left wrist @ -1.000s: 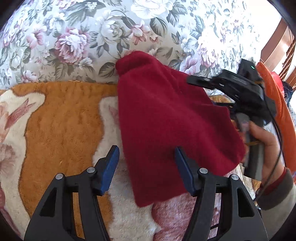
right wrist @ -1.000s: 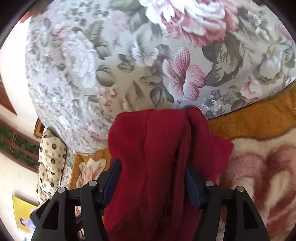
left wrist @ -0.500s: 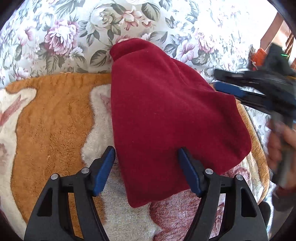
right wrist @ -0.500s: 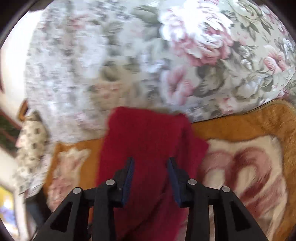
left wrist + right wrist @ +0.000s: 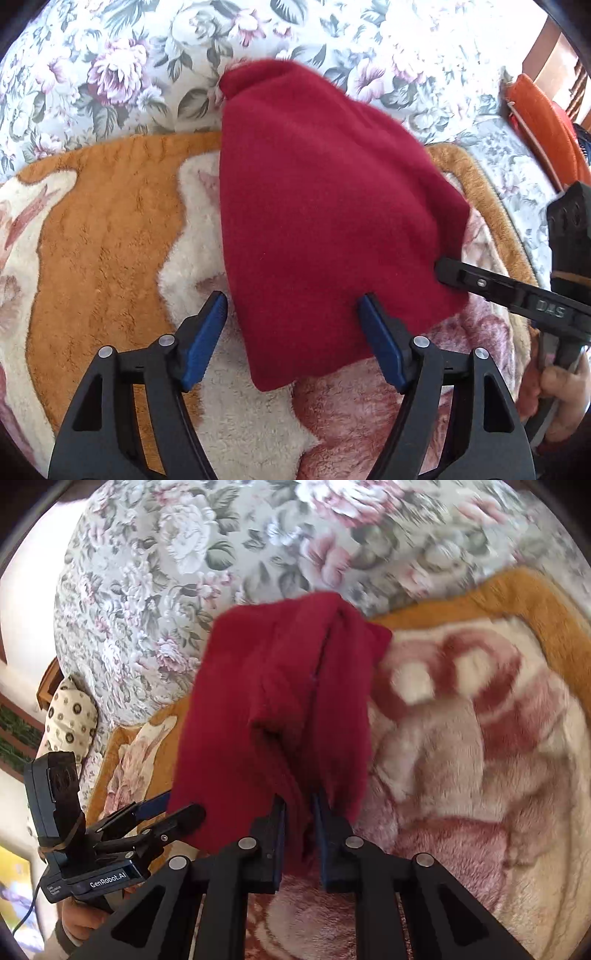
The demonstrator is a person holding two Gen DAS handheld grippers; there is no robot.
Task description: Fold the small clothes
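A dark red fleece cloth (image 5: 325, 206) lies folded on a plush blanket, its far tip over the floral sheet. My left gripper (image 5: 293, 332) hovers at the cloth's near edge. Its jaws are opening, with the cloth's near corner between them and neither pad pressing on it. In the right wrist view my right gripper (image 5: 299, 823) is closing, and its blue pads pinch a raised fold of the red cloth (image 5: 258, 701). The left wrist view shows the right gripper (image 5: 443, 269) biting the cloth's right edge. The left gripper (image 5: 177, 806) appears at the lower left.
The blanket (image 5: 92, 240) is orange, cream and pink and lies on a floral bedsheet (image 5: 110, 74). An orange object (image 5: 535, 122) sits at the far right. A spotted cushion (image 5: 70, 716) lies beyond the bed's left side. A hand (image 5: 561, 384) holds the right gripper.
My right gripper swung from the cloth's far right side to its near right edge and closed on a fold. My left jaws spread a little wider.
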